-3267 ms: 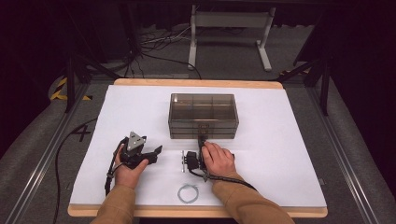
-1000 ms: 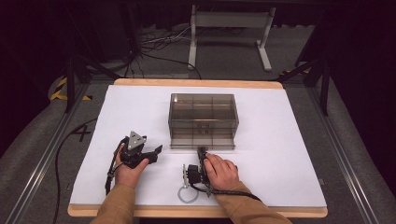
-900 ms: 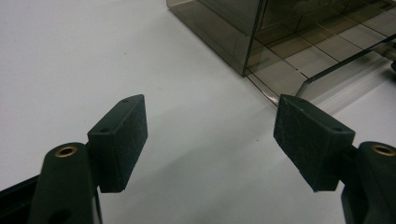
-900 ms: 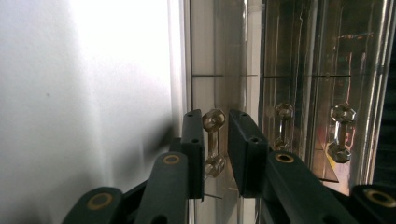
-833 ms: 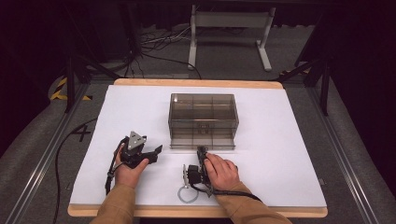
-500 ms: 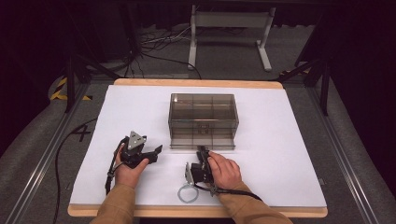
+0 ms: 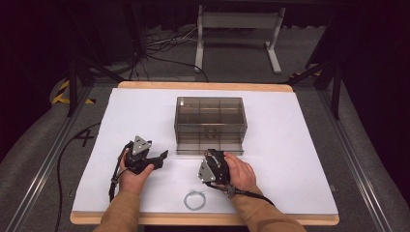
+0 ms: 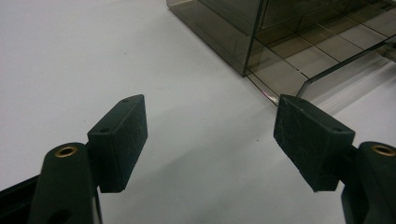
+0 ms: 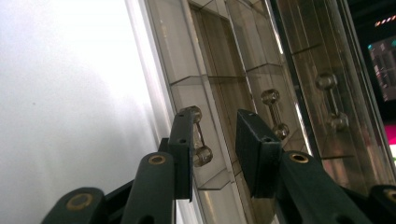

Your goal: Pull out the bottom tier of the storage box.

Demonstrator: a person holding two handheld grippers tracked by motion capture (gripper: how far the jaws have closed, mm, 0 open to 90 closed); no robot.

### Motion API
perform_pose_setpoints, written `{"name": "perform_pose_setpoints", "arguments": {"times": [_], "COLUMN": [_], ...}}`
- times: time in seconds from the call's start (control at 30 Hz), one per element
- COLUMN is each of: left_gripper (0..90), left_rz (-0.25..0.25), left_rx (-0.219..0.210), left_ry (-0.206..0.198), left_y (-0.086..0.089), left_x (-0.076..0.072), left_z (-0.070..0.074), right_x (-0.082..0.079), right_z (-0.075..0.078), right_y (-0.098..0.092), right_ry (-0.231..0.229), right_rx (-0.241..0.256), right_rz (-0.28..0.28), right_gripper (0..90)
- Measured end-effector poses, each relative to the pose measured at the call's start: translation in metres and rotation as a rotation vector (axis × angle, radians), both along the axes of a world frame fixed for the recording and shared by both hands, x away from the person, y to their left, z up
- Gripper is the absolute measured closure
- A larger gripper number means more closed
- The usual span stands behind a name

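The right tongs (image 9: 212,144) are sitting at the front of the smoky transparent plastic drawer cabinet (image 7: 211,123) in the middle of the white-covered bench (image 7: 300,159), jaws parted narrowly around the lowest drawer's clear bar handle (image 9: 200,135), not yet gripping it. The left tongs (image 8: 210,140) are resting spread wide and empty, just left of the cabinet, with a small wire ring (image 7: 194,199) lying near the bench's front edge.

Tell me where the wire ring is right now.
In the high view, the wire ring lies flat on the white table near its front edge, between the person's two forearms, just in front of the right gripper and well short of the drawer box.
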State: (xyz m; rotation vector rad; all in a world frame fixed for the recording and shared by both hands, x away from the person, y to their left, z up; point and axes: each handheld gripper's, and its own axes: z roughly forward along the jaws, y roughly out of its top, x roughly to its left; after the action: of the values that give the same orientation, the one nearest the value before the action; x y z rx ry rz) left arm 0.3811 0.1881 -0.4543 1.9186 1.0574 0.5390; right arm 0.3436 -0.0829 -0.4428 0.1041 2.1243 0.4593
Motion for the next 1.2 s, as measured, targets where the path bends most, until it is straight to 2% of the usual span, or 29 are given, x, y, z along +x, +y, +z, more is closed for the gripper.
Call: {"name": "perform_pose_setpoints", "arguments": {"times": [0.1, 0.17, 0.2, 0.23, 0.3, 0.4, 0.43, 0.67, 0.7, 0.73, 0.83, 0.97, 1.0, 1.03, 1.07, 1.13, 1.2], "left_gripper": [26.7, 26.7, 26.7, 26.7, 26.8, 26.7, 26.7, 26.8, 26.8, 26.8, 26.8, 26.9, 26.9, 26.9, 26.9, 26.9, 26.9], "left_rz": [-0.001, 0.000, 0.000, 0.000, -0.001, -0.002, -0.002, -0.008, -0.010, -0.011, -0.013, -0.015, -0.016, -0.017, -0.018, -0.018, -0.014], "left_rx": [0.001, 0.000, 0.000, -0.001, -0.002, -0.005, -0.005, -0.007, -0.009, -0.009, -0.010, -0.012, -0.012, -0.013, -0.013, -0.013, -0.013], "left_ry": [-0.003, -0.001, 0.000, -0.001, -0.001, 0.001, 0.001, 0.000, 0.000, 0.000, 0.001, 0.001, 0.001, 0.002, 0.002, 0.001, 0.000], "left_y": [0.000, 0.000, 0.000, 0.000, 0.000, 0.000, 0.000, 0.001, 0.001, 0.001, 0.001, 0.001, 0.001, 0.001, 0.001, 0.001, 0.001], "left_x": [0.000, 0.000, 0.000, 0.000, 0.000, 0.000, 0.000, -0.001, 0.000, 0.000, 0.000, 0.000, -0.001, -0.001, -0.001, -0.001, -0.001], "left_z": [0.000, 0.000, 0.000, 0.000, 0.000, 0.000, 0.000, 0.000, 0.000, 0.000, 0.000, 0.000, 0.000, 0.000, 0.000, 0.000, 0.000], "right_x": [0.001, 0.002, 0.003, 0.003, 0.005, 0.007, 0.007, 0.018, 0.019, 0.022, 0.025, 0.027, 0.028, 0.028, 0.029, 0.030, 0.032], "right_z": [0.004, 0.008, 0.009, 0.010, 0.011, 0.013, 0.013, 0.019, 0.019, 0.021, 0.024, 0.026, 0.027, 0.027, 0.027, 0.027, 0.026], "right_y": [-0.003, -0.006, -0.009, -0.011, -0.014, -0.022, -0.022, -0.045, -0.047, -0.053, -0.060, -0.065, -0.068, -0.068, -0.071, -0.072, -0.076], "right_ry": [0.029, 0.068, 0.095, 0.103, 0.121, 0.166, 0.166, 0.278, 0.289, 0.323, 0.373, 0.400, 0.422, 0.422, 0.443, 0.451, 0.478], "right_rx": [0.050, 0.075, 0.115, 0.133, 0.206, 0.267, 0.267, 0.434, 0.449, 0.500, 0.567, 0.604, 0.633, 0.633, 0.659, 0.664, 0.691], "right_rz": [0.005, 0.023, 0.029, 0.032, 0.030, 0.046, 0.046, 0.036, 0.041, 0.068, 0.096, 0.121, 0.137, 0.137, 0.145, 0.149, 0.160], "right_gripper": [67.5, 67.2, 67.0, 66.9, 66.7, 66.6, 66.6, 65.4, 65.4, 65.2, 64.7, 64.7, 64.6, 64.6, 64.5, 64.4, 64.5]}}
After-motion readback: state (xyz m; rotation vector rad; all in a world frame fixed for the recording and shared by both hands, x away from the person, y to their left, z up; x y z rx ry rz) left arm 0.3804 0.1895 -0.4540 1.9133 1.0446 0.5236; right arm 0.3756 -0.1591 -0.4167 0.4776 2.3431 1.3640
